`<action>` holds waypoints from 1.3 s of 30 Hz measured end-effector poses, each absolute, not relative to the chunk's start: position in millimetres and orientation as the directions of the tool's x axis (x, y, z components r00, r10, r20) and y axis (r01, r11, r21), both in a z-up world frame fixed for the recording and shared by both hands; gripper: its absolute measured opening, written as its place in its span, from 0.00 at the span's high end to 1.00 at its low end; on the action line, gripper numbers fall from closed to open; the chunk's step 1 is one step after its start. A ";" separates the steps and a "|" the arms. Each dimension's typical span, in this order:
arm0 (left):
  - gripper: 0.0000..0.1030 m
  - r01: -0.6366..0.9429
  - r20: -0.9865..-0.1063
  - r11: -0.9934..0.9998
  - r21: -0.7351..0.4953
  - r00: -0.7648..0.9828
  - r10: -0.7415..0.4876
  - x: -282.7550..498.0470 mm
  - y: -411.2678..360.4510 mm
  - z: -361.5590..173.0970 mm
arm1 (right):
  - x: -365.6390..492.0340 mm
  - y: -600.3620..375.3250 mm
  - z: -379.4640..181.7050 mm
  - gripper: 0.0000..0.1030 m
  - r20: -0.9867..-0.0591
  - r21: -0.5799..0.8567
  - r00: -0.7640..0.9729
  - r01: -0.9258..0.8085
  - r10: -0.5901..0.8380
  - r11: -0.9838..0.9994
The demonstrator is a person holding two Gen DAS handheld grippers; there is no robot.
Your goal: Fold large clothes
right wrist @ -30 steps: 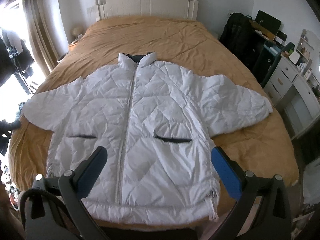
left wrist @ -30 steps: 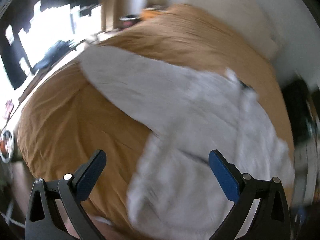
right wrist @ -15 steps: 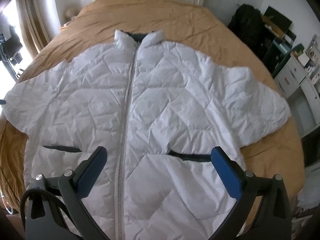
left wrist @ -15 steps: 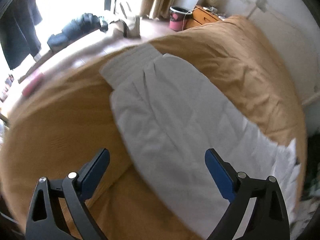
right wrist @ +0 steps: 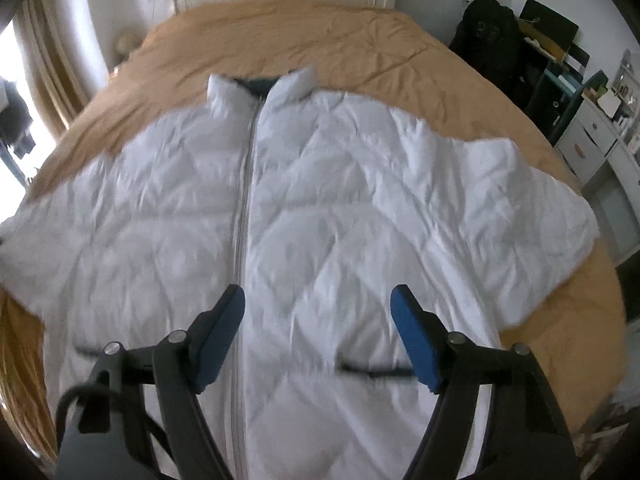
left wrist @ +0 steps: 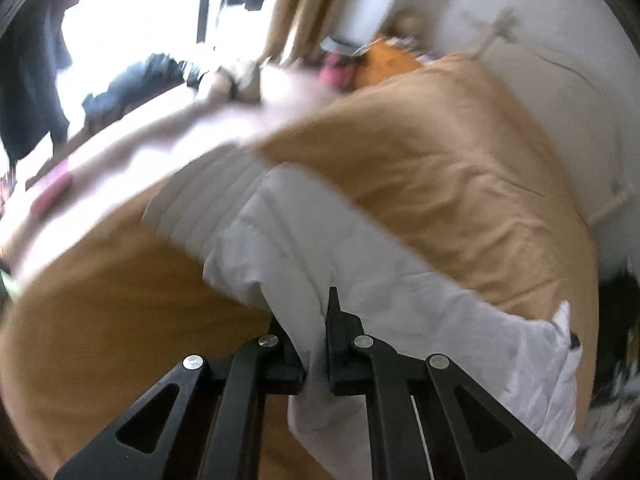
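White quilted jacket (right wrist: 320,216) is spread flat, front up, across the middle of the tan bed cover (right wrist: 280,36), collar toward the headboard. The left gripper (left wrist: 316,344) is clamped on a pinch of its sleeve (left wrist: 304,248) near the bed's side edge. The right gripper (right wrist: 318,332) has just been closing, jaws apart over the jacket front, gripping nothing.

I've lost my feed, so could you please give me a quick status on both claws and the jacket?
Left claw shut on sleeve. Right claw just been closing, open above white jacket, nothing pinched. Jacket flat, zipped, on the bed. Nothing in the way.
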State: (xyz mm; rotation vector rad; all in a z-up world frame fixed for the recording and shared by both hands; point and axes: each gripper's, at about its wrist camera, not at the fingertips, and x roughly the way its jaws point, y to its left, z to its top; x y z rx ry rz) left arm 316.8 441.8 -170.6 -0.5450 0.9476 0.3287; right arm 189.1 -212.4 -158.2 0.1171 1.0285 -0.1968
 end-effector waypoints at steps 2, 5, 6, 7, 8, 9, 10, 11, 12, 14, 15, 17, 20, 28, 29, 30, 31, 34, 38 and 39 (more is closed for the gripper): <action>0.94 -0.437 -0.793 0.850 -0.295 0.608 0.038 308.0 420.2 -126.0 | 214.3 -219.2 -170.2 0.34 -0.854 0.021 0.512 0.206 -0.090 0.978; 0.94 -0.351 -0.724 0.881 -0.318 0.690 0.013 290.1 380.8 -65.5 | 246.2 -224.4 -217.2 0.49 -0.897 0.029 0.438 0.192 -0.059 0.981; 0.94 -0.316 -0.701 0.892 -0.324 0.713 -0.002 284.5 362.9 -45.6 | 251.7 -226.0 -231.4 0.56 -0.912 0.021 0.405 0.197 -0.062 0.980; 0.94 -0.282 -0.679 0.902 -0.327 0.734 -0.017 280.0 343.9 -27.5 | 260.5 -234.2 -259.2 0.62 -0.939 0.002 0.336 0.227 -0.076 0.974; 0.94 -0.237 -0.655 0.914 -0.328 0.754 -0.039 274.8 319.9 -8.4 | 262.9 -240.5 -271.9 0.62 -0.949 -0.004 0.303 0.253 -0.083 0.968; 0.94 -0.190 -0.638 0.928 -0.321 0.767 -0.064 270.9 294.8 7.8 | 263.5 -250.2 -283.1 0.63 -0.952 0.013 0.297 0.276 -0.072 0.961; 0.94 -0.144 -0.621 0.938 -0.316 0.778 -0.089 267.2 270.8 20.6 | 262.0 -259.2 -285.8 0.63 -0.944 0.032 0.322 0.283 -0.064 0.959; 0.94 -0.087 -0.606 0.946 -0.313 0.785 -0.129 264.8 241.7 32.5 | 260.4 -265.5 -284.0 0.63 -0.941 0.023 0.329 0.290 -0.077 0.957; 0.94 -0.044 -0.602 0.949 -0.312 0.782 -0.161 263.9 216.4 39.1 | 258.4 -269.3 -281.9 0.64 -0.939 0.012 0.332 0.295 -0.090 0.955; 0.94 0.069 -0.595 0.941 -0.331 0.758 -0.266 261.3 153.6 49.3 | 252.2 -283.0 -277.0 0.64 -0.932 -0.020 0.338 0.311 -0.131 0.950; 0.94 0.119 -0.599 0.931 -0.344 0.736 -0.315 262.9 122.0 48.4 | 248.8 -291.8 -275.8 0.65 -0.931 -0.022 0.338 0.321 -0.136 0.947; 0.94 0.192 -0.607 0.918 -0.347 0.700 -0.376 266.7 66.2 39.4 | 238.4 -313.7 -270.1 0.67 -0.927 -0.008 0.351 0.343 -0.136 0.939; 0.94 0.271 -0.657 0.889 -0.370 0.600 -0.456 274.5 -26.5 -1.5 | 219.5 -340.6 -259.1 0.67 -0.918 0.061 0.386 0.366 -0.092 0.929; 0.94 0.300 -0.875 0.899 -0.320 0.271 -0.402 289.6 -198.5 -202.5 | 152.3 -412.2 -212.3 0.64 -0.872 0.161 0.480 0.468 -0.097 0.869; 0.90 0.280 -0.896 0.906 -0.317 0.224 -0.383 289.3 -205.0 -228.7 | 145.0 -421.1 -207.3 0.64 -0.870 0.161 0.482 0.479 -0.105 0.863; 0.83 0.262 -0.922 0.919 -0.294 0.175 -0.345 288.8 -213.0 -253.9 | 139.2 -430.4 -202.2 0.64 -0.867 0.160 0.485 0.486 -0.113 0.859; 0.80 0.243 -0.939 0.930 -0.277 0.136 -0.316 287.8 -217.7 -273.9 | 136.2 -431.6 -198.8 0.62 -0.864 0.157 0.488 0.491 -0.122 0.857; 0.70 0.252 -0.925 0.920 -0.300 0.160 -0.346 275.8 -213.6 -268.4 | 118.7 -451.2 -183.8 0.56 -0.850 0.152 0.503 0.514 -0.153 0.844; 0.40 0.297 -0.802 0.808 -0.509 0.175 -0.571 251.6 -181.8 -202.1 | 108.5 -448.6 -166.1 0.55 -0.836 0.189 0.534 0.499 -0.128 0.846; 0.22 0.311 -0.765 0.789 -0.529 0.227 -0.602 244.8 -161.1 -177.7 | 108.4 -442.5 -161.4 0.55 -0.832 0.190 0.542 0.483 -0.122 0.855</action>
